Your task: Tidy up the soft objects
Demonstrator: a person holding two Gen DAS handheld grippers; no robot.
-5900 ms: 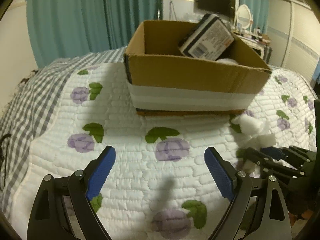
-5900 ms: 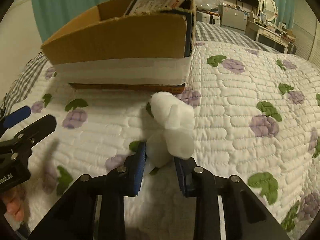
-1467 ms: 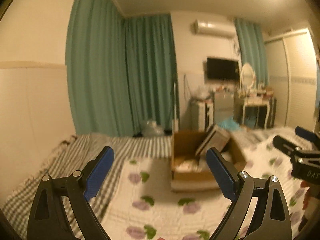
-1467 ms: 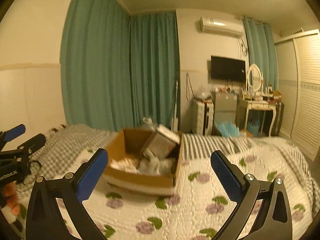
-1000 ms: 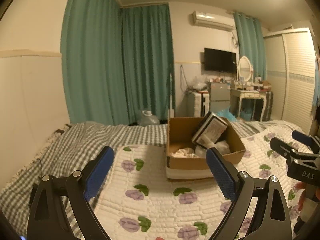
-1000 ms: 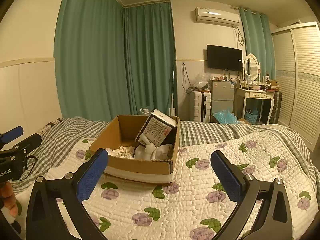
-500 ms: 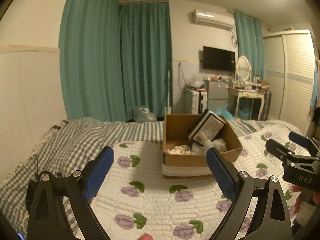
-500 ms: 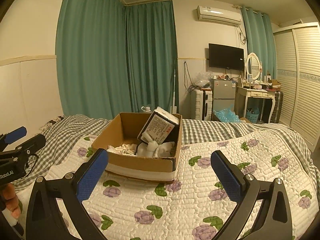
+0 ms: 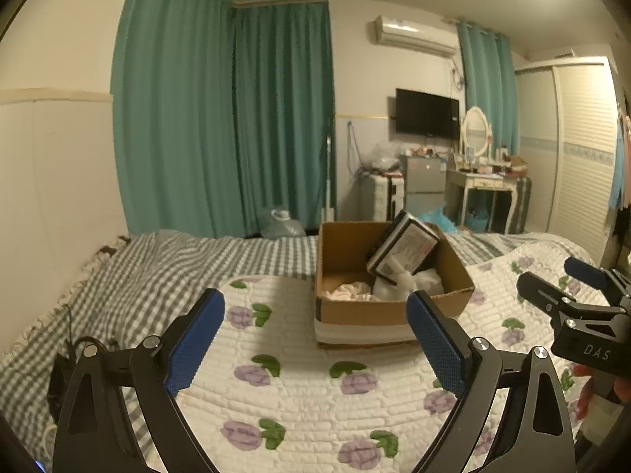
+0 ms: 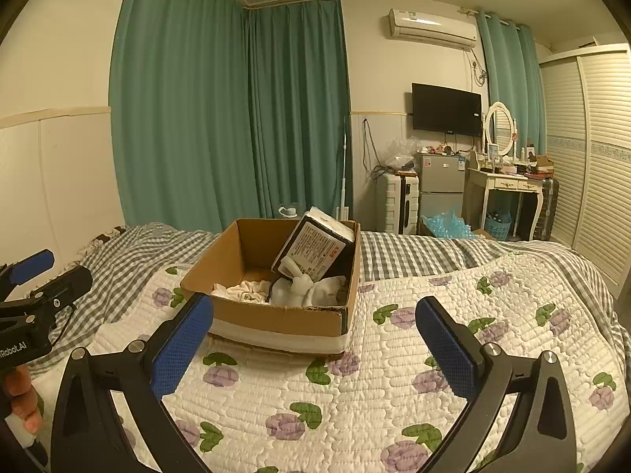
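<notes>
Fingers of our left gripper and right gripper spread empty, the filled cardboard box ahead between them; we judge sorting done.

The right tool hangs wide apart and empty above the floral quilt. Beyond it on the bed, a cardboard box holds white soft items and a tilted dark package. The left tool shows at the left edge.
</notes>
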